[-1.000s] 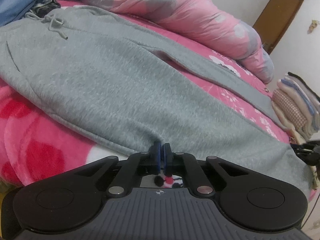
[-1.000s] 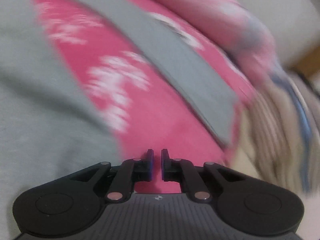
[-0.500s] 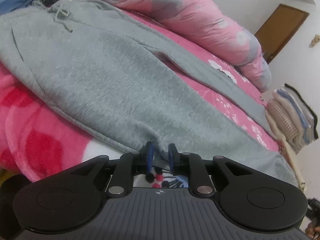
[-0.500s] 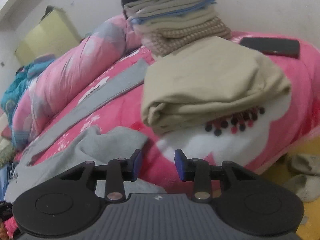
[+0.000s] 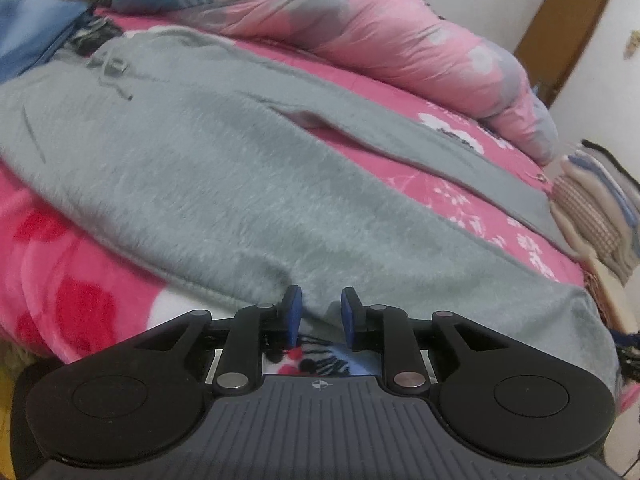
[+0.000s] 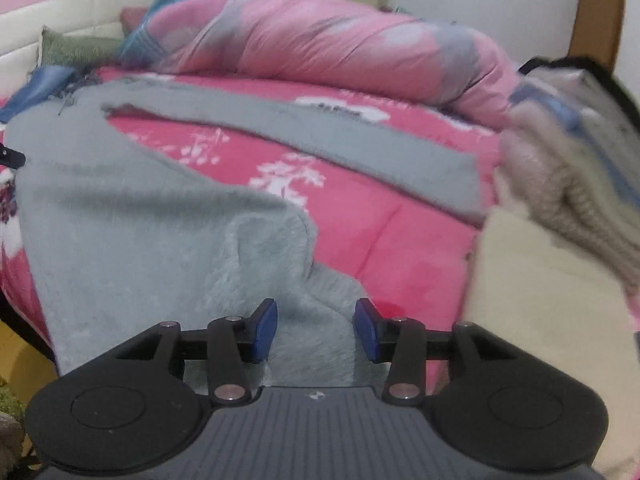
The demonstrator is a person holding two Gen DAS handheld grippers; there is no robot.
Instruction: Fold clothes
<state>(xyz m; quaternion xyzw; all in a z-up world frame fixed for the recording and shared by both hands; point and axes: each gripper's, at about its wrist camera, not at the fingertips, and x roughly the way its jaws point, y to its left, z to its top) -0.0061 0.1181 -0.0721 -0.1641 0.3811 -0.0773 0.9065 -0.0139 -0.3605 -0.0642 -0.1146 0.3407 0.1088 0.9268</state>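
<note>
Left wrist view, left gripper [image 5: 319,317]: jaws spread and opening, blue pads [image 5: 294,314] apart; the hem fold of the grey sweatpants [image 5: 224,184] sits in the gap, seemingly not pinched, though blur makes contact hard to judge.
Left gripper surroundings: it sits at the near edge of the bed [image 5: 60,280], with patterned pink blanket showing just below the pads.
Right wrist view, right gripper [image 6: 316,330]: jaws spread, closing slightly; grey cuff fabric lies between the pads without touching them.
Sweatpants: spread flat across the bed, waistband with drawstring [image 5: 114,74] toward the far left corner, one leg running to the near edge, the other leg [image 6: 360,152] angled toward the right edge.
Open room: bare pink blanket between the two legs.
Edges: a rolled pink quilt [image 5: 380,28] along the far side; a stack of folded clothes [image 6: 572,168] and a cream folded piece [image 6: 540,292] crowd the right edge.
</note>
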